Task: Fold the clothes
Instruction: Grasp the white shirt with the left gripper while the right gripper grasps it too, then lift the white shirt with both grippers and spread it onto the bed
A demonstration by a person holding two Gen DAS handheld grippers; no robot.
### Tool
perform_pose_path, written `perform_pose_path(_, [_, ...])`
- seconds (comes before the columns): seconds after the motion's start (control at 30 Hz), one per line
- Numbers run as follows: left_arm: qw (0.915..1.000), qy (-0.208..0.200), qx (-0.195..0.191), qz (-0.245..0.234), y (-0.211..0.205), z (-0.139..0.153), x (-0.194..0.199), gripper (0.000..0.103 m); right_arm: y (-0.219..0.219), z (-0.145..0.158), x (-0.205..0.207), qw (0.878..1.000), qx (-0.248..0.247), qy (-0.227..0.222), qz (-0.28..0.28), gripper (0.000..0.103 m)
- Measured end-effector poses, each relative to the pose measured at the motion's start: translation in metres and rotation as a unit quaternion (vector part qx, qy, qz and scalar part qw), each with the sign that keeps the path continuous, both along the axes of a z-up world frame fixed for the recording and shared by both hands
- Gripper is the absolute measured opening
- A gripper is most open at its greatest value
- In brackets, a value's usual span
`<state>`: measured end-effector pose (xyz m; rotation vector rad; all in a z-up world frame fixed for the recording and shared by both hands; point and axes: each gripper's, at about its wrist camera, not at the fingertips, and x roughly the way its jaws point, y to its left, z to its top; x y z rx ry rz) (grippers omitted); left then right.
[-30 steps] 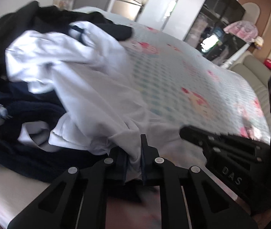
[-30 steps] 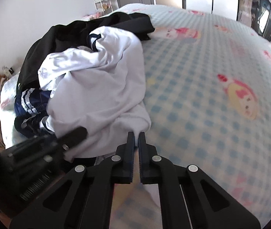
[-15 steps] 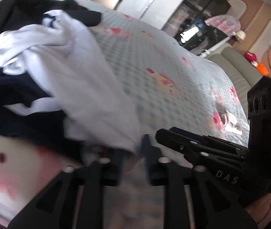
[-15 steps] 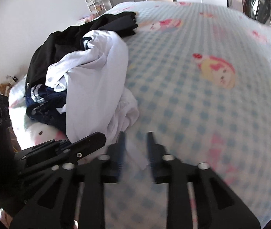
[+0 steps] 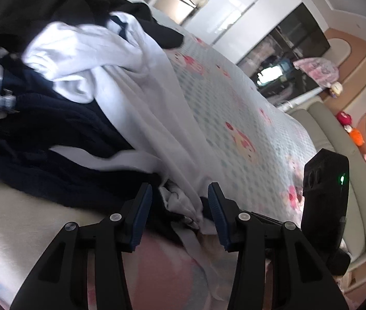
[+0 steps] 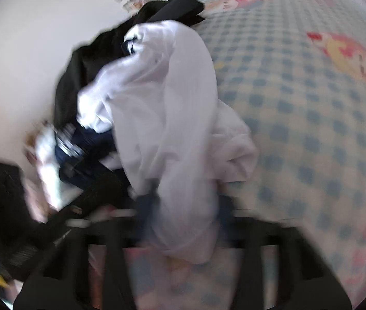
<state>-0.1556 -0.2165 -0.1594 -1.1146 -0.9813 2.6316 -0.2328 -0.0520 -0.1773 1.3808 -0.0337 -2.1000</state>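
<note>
1. Left gripper [image 5: 180, 196]: jaws spread wide, blue pads showing. A bunched edge of the white garment [image 5: 131, 82] sits in the gap between them, not pinched; neither pad seen touching the cloth.
2. Left wrist view, 9–11 o'clock: dark clothes pile [image 5: 41, 139], navy and black, w/ a white-striped band at far left. White garment drapes over the pile from 11 o'clock down toward 6.
3. Bedspread [image 5: 234, 118], pale blue check w/ pink cartoon prints, runs from center to 3 o'clock. Clothes lie on its left part.
4. Right gripper's body, black w/ a green light, shows at 4 o'clock in left wrist view, just beside the left one.
5. Right wrist view is heavily motion-blurred. Right gripper [image 6: 185, 206]: jaws apart, w/ a thick fold of the white garment [image 6: 162, 108] hanging between them. Cannot tell if cloth touches either finger.
6. Same view: black garment [image 6: 172, 10] at 12 o'clock behind the white one, navy striped piece [image 6: 79, 147] at 9 o'clock, left gripper's black frame at 8 o'clock.
7. Checked bedspread [image 6: 299, 129] fills 1–5 o'clock.
</note>
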Motion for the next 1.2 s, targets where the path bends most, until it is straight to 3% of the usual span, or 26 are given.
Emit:
perform_pose_path(0.13, [0.9998, 0.002, 0.007, -0.020, 0.019, 0.000, -0.008, 0.046, 0.009, 0.012, 0.016, 0.998, 0.037, 0.051, -0.018, 0.014])
perform_pose_path(0.23, [0.9982, 0.016, 0.029, -0.050, 0.036, 0.006, -0.011, 0.046, 0.030, 0.029, 0.032, 0.991, 0.072, 0.105, -0.039, 0.014])
perform_pose_path(0.33, [0.9954, 0.011, 0.046, -0.084, 0.061, 0.005, -0.013, 0.046, 0.060, 0.041, 0.046, 0.986, 0.087, 0.129, -0.061, 0.013])
perform_pose_path(0.57, [0.9826, -0.033, 0.067, -0.170, 0.145, -0.006, -0.016, 0.049, 0.168, 0.056, 0.080, 0.980, 0.084, 0.108, -0.141, 0.013])
perform_pose_path(0.63, [0.9767, -0.048, 0.055, -0.202, 0.177, -0.012, -0.011, 0.045, 0.199, 0.056, 0.095, 0.979, 0.076, 0.093, -0.164, 0.013])
perform_pose_path(0.67, [0.9736, -0.049, 0.041, -0.219, 0.198, -0.011, -0.006, 0.037, 0.212, 0.057, 0.102, 0.977, 0.076, 0.092, -0.175, 0.013])
perform_pose_path(0.7, [0.9704, -0.048, 0.034, -0.234, 0.214, -0.010, -0.002, 0.021, 0.225, 0.058, 0.112, 0.975, 0.081, 0.095, -0.184, 0.013])
perform_pose_path(0.73, [0.9669, -0.046, 0.028, -0.249, 0.230, -0.008, 0.003, 0.016, 0.236, 0.059, 0.118, 0.973, 0.086, 0.098, -0.192, 0.014])
perform_pose_path(0.87, [0.9504, -0.043, 0.006, -0.308, 0.293, 0.006, 0.021, 0.013, 0.287, 0.065, 0.131, 0.959, 0.111, 0.113, -0.233, 0.014])
perform_pose_path(0.93, [0.9398, -0.047, 0.006, -0.338, 0.319, 0.010, 0.029, 0.013, 0.322, 0.072, 0.129, 0.953, 0.109, 0.114, -0.258, 0.014])
perform_pose_path(1.03, [0.9334, -0.057, -0.028, -0.353, 0.341, 0.015, 0.034, 0.017, 0.363, 0.078, 0.115, 0.938, 0.136, 0.116, -0.297, 0.014])
perform_pose_path(1.07, [0.9355, -0.060, -0.034, -0.346, 0.338, 0.017, 0.035, 0.022, 0.371, 0.078, 0.111, 0.935, 0.143, 0.109, -0.307, 0.016])
perform_pose_path(1.13, [0.9410, -0.061, -0.036, -0.331, 0.322, 0.020, 0.037, 0.046, 0.385, 0.077, 0.108, 0.934, 0.138, 0.093, -0.318, 0.019])
perform_pose_path(1.2, [0.9515, -0.054, -0.045, -0.300, 0.293, 0.025, 0.040, 0.047, 0.387, 0.079, 0.112, 0.937, 0.118, 0.090, -0.317, 0.024])
